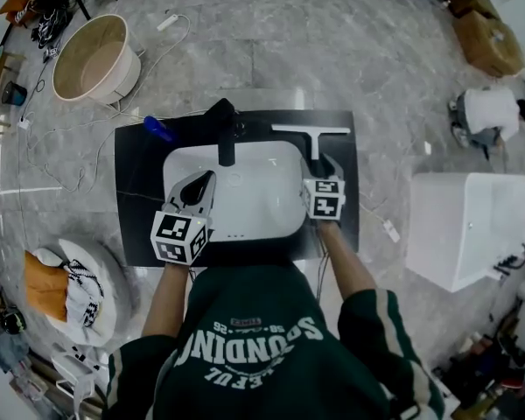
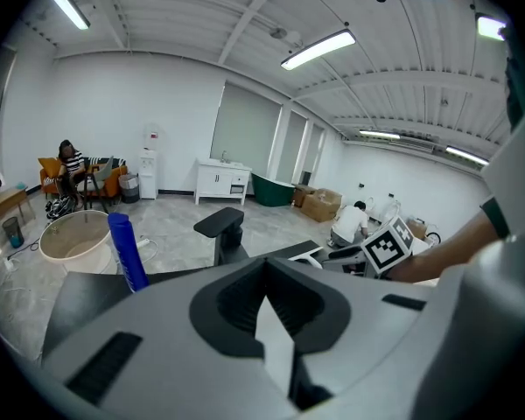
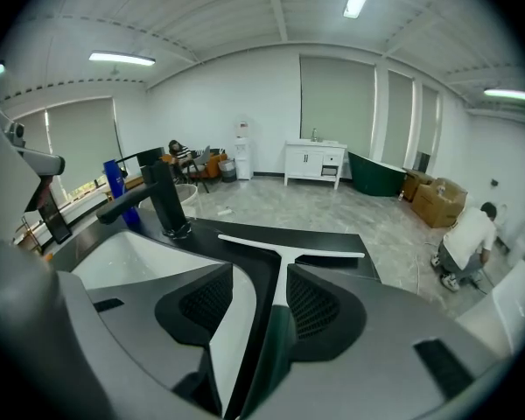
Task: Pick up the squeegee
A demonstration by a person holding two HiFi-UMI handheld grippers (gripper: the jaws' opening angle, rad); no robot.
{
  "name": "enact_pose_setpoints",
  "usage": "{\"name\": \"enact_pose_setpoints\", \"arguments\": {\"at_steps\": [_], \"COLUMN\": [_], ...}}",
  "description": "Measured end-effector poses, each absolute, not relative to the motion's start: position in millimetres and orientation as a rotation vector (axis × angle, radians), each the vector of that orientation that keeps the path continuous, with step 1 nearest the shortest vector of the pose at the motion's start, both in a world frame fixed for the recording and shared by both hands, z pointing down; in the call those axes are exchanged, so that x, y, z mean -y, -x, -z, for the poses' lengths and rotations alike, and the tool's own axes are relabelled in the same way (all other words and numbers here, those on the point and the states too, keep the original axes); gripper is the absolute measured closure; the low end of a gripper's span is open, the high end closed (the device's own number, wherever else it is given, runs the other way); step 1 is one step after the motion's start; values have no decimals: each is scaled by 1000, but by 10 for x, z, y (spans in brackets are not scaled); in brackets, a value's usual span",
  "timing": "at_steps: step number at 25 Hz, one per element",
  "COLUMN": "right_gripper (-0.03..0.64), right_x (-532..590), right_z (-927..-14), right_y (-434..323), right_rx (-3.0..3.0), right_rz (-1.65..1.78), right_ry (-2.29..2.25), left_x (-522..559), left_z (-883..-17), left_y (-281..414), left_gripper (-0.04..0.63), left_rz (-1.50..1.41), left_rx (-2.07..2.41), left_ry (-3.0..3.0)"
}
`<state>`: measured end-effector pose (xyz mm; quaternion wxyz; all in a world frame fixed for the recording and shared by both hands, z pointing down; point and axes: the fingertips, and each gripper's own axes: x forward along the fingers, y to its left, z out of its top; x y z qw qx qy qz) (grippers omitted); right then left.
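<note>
Head view: squeegee lies on black worktop right of sink; right gripper at its handle, left gripper over basin. Left gripper view: fingers pressed together, empty. Right gripper view: fingers slightly spread, handle end between tips.

We wear a dark green sweatshirt with white block lettering across the back and pale stripes running down the sleeves, which stop short of the forearms. The left gripper and the right gripper share the same build: a smooth grey body with black, textured recesses behind the jaws. Each carries a white cube printed with black square markers, the left cube and the right cube.
</note>
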<state>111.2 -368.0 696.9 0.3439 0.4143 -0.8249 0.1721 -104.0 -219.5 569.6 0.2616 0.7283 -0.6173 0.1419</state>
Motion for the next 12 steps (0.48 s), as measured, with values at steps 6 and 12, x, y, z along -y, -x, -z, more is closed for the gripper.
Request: {"name": "enact_pose_setpoints", "arguments": {"at_steps": [6, 12], "right_gripper": [445, 445], "right_x": [3933, 4080], "right_z": [-7230, -7457], "right_y": [-1217, -1284], "right_rx": [2087, 1979], "right_rz": [-509, -604], "right_ry": [-1093, -1052], "left_x": [2170, 2099], "left_z": [-5733, -5764], "left_y": [1076, 1123], "left_gripper": [593, 593], "left_rz": [-394, -405], "left_rx": [1690, 1714], "left_ry": [-1931, -1882]}}
